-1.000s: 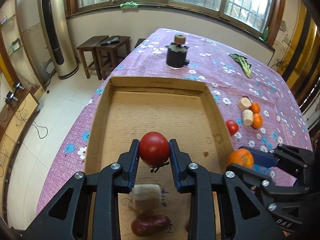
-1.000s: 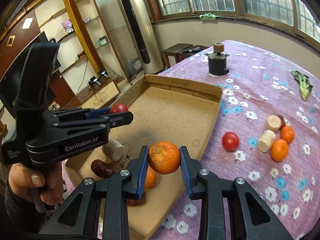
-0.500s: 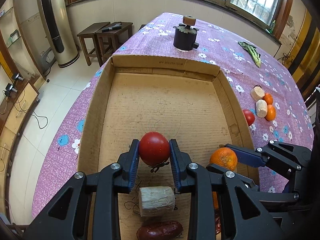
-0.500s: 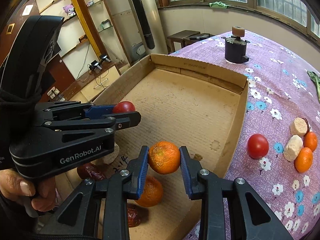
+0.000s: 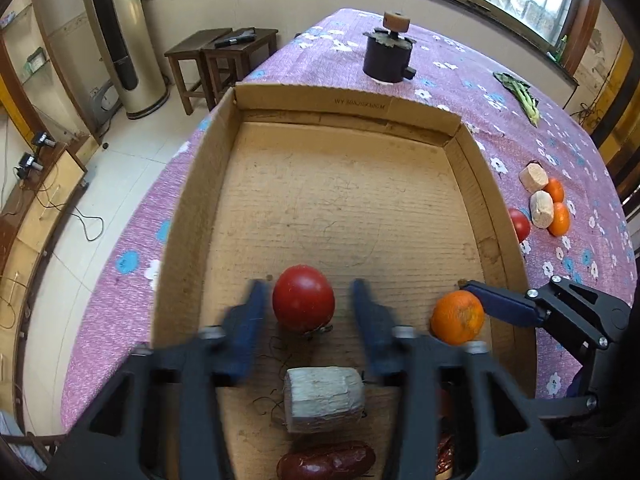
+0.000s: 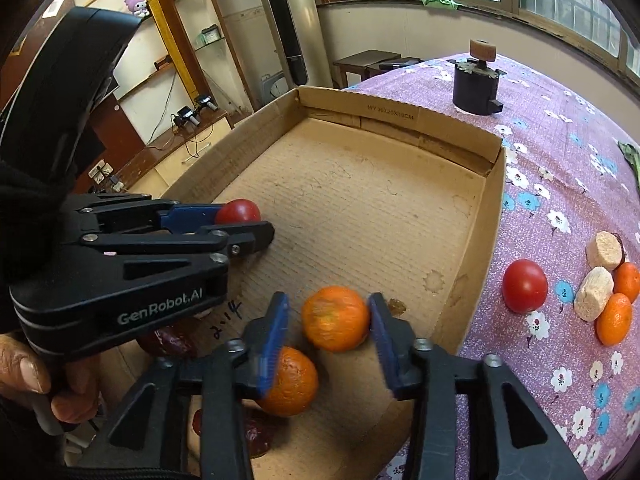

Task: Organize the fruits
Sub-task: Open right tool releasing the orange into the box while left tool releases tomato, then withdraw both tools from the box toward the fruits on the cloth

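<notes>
Purple cloth with little flowers covers the table [image 5: 460,80], and a big cardboard box [image 5: 192,216] sits on it. Inside the box, a red tomato [image 5: 303,298] sits between the left gripper [image 5: 306,304] fingers. The fingers are spread apart and blurry, with gaps on both sides of the tomato. An orange [image 6: 335,318] is between the right gripper [image 6: 329,318] fingers, which are also apart; the right finger is just beside it, and I cannot tell if it touches. A second orange [image 6: 290,382] lies in the box just below. A pale root chunk [image 5: 324,398] and a dark red date [image 5: 326,462] lie in the near end of the box. Outside the box, on the cloth, are another tomato [image 6: 524,285], two small oranges [image 6: 614,318] and two pale chunks [image 6: 593,298]. A dark pot [image 5: 387,58] stands past the far end of the box.
</notes>
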A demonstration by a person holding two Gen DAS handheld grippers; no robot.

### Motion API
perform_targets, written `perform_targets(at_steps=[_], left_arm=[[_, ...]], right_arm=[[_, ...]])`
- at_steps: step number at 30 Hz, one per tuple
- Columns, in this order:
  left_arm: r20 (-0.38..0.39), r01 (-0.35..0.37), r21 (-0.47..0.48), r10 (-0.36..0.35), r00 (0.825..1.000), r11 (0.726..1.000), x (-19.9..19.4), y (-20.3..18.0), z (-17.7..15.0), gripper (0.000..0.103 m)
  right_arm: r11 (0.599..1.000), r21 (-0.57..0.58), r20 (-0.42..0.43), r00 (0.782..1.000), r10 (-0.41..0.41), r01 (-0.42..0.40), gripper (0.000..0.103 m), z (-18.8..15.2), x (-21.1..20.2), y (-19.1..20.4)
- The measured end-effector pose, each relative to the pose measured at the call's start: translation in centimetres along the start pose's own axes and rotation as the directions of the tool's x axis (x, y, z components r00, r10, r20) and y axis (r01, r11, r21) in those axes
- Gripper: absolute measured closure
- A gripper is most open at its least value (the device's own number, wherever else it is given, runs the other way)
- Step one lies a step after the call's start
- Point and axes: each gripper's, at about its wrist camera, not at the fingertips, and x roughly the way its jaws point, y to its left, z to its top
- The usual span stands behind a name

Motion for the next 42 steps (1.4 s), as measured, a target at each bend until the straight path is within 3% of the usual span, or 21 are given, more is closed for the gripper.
perform_targets(at_steps=[2, 9, 15, 24, 37, 42], left_arm=[[0.022, -0.020, 0.003, 0.020, 1.000, 1.000, -0.6, 0.0, -0.1, 0.034], [0.057, -0.031, 0.002, 0.031, 0.998, 1.000, -2.3, 0.1, -0.5, 0.035], [0.094, 0.002, 0.009, -0.002, 0.996, 1.000, -4.0, -0.9, -1.0, 0.034], [0.116, 0.048, 0.067, -0.055, 0.992, 0.997, -5.6, -4.5, -1.7, 0.034], [0.113, 0.099, 0.123, -0.113, 0.987, 0.987, -6.6, -8.4, -2.2, 0.034], [0.109, 0.125, 0.140, -0.141, 0.984, 0.982, -6.6, -10.3, -2.2, 0.030]], right_arm=[[1.000, -0.009, 0.011, 1.000, -0.011, 0.011, 0.052, -0.1, -0.5, 0.2], [1.000, 0.001, 0.051, 0.999, -0.005, 0.005, 0.052, -1.0, -3.1, 0.1], [0.999, 0.028, 0.102, 0.995, -0.019, 0.016, 0.046, -2.4, -6.4, -0.2], [0.995, 0.082, 0.153, 0.986, -0.068, 0.055, 0.045, -4.5, -10.6, -2.3], [0.974, 0.189, 0.151, 0.977, -0.151, 0.122, 0.045, -8.1, -13.2, -7.5], [0.966, 0.217, 0.149, 0.974, -0.173, 0.139, 0.045, -8.9, -14.0, -9.0]])
